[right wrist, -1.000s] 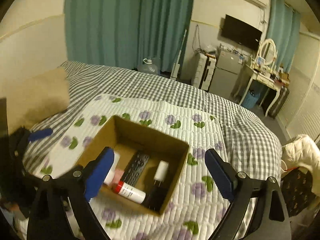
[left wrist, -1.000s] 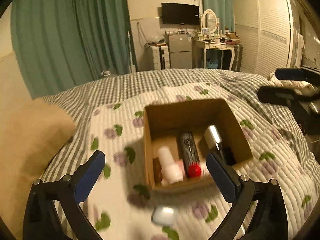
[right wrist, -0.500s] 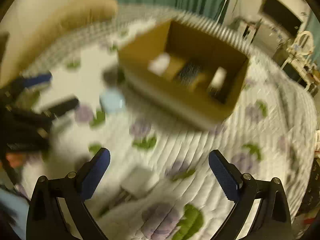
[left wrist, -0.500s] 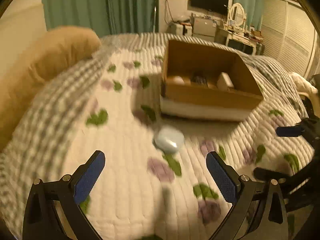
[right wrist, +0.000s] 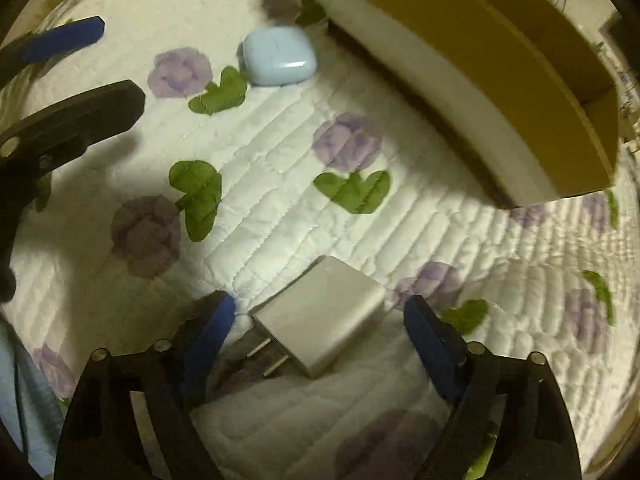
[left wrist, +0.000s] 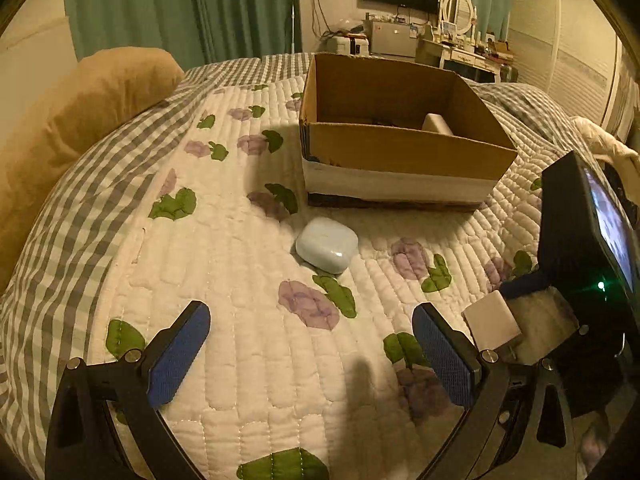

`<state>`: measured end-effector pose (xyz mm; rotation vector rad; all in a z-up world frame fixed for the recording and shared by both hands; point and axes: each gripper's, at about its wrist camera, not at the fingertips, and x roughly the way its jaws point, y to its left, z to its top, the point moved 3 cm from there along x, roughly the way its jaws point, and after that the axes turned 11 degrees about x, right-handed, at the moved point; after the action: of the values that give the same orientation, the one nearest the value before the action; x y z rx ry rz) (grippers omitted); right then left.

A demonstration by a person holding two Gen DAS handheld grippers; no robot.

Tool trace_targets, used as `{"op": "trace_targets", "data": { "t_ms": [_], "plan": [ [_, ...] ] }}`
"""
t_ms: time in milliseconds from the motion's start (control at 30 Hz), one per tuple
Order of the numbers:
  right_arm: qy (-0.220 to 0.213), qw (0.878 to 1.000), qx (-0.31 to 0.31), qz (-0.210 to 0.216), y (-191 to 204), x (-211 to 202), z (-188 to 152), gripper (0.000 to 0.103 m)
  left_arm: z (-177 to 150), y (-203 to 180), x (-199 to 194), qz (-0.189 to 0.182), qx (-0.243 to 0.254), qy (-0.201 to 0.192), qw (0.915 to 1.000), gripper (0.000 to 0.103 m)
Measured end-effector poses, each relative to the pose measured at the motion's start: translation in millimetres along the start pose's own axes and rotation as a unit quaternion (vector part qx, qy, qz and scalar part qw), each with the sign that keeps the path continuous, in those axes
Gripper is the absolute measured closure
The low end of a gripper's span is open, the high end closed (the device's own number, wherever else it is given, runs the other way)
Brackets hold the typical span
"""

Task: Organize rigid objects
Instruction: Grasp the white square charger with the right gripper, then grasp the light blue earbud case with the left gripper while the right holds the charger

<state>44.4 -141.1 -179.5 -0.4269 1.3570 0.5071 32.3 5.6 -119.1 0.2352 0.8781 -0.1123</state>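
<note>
A pale blue earbud case (left wrist: 327,244) lies on the floral quilt in front of a cardboard box (left wrist: 404,152); it also shows in the right wrist view (right wrist: 280,56). My left gripper (left wrist: 312,352) is open and empty, low over the quilt, short of the case. A white charger plug (right wrist: 322,318) lies flat between the open fingers of my right gripper (right wrist: 320,326), prongs toward the camera; it also shows in the left wrist view (left wrist: 491,322). The box (right wrist: 480,60) holds a white object (left wrist: 437,124); the rest inside is hidden.
A tan pillow (left wrist: 80,120) lies at the left. The right gripper's body and screen (left wrist: 592,248) stand at the right of the left wrist view. The left gripper's fingers (right wrist: 60,40) show at the left in the right wrist view. Furniture stands beyond the bed.
Both grippers have dropped from above the box to just over the quilt. The right gripper now straddles the charger plug; the left now faces the earbud case from closer.
</note>
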Motion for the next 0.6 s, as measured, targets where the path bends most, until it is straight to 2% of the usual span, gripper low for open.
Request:
{"op": "trace_targets", "data": {
  "t_ms": [67, 167, 433, 600],
  "plan": [
    [-0.007, 1.0, 0.01, 0.009, -4.1, -3.2, 1.2, 0.038, 1.1, 1.6, 0.6, -0.007, 0.003, 0.002, 1.0, 0.0],
    [-0.031, 0.999, 0.031, 0.028, -14.0, -17.0, -0.2, 0.038, 5.5, 6.8, 0.4, -0.019, 0.006, 0.002, 0.9998, 0.0],
    [-0.13, 0.989, 0.069, 0.024, -38.9, -74.1, 15.6, 0.038, 46.6, 15.9, 9.5, -0.019, 0.019, -0.014, 0.9995, 0.0],
    [-0.171, 0.979, 0.107, 0.01, -62.3, -84.9, 39.2, 0.038, 66.1, -1.0, 51.7, -0.027, 0.034, 0.018, 0.9989, 0.0]
  ]
}}
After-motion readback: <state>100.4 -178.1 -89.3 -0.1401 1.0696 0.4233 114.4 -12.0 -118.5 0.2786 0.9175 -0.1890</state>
